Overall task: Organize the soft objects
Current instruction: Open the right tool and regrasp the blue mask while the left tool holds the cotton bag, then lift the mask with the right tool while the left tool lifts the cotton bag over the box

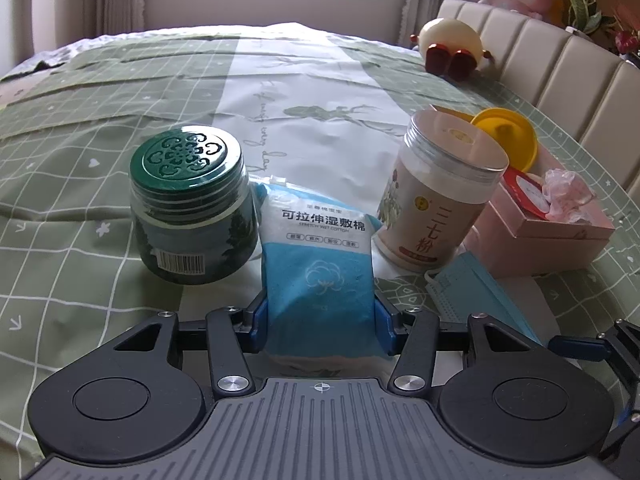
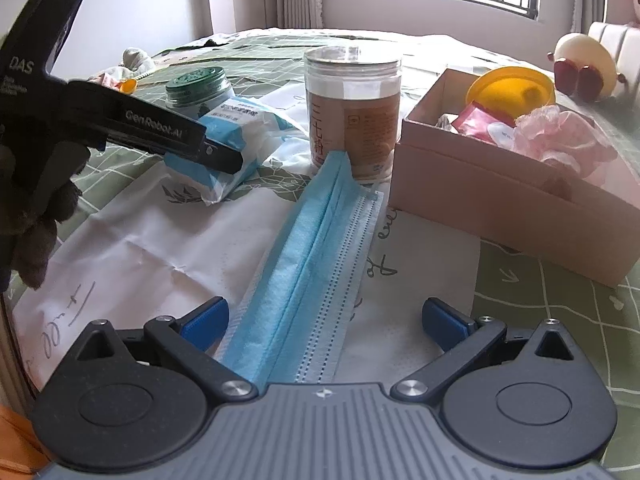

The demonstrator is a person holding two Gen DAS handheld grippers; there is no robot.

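Two blue pads of the left gripper (image 1: 318,320) pinch the near end of the cotton-pad packet (image 1: 318,248) in the left wrist view, the packet lying on the bed (image 1: 80,120) between the green-lidded jar (image 1: 192,208) and the tan powder jar (image 1: 440,200), both just beside it. To carry it well, I judge the packet should rise clear before swinging toward the pink box (image 1: 560,240), so its far end does not topple the tan jar standing between them. In the right wrist view the right gripper (image 2: 324,320) has its jaws spread wide, pressing on nothing; the face mask (image 2: 316,264) lies flat between them, its far tip touching the tan jar's foot. The box, near the bed's right edge, already holds a yellow lid (image 2: 508,88), a red packet (image 2: 480,122) and a pink scrunchie (image 2: 560,136), leaving little room. A cream plush toy (image 2: 580,60) sits beyond, by the headboard.
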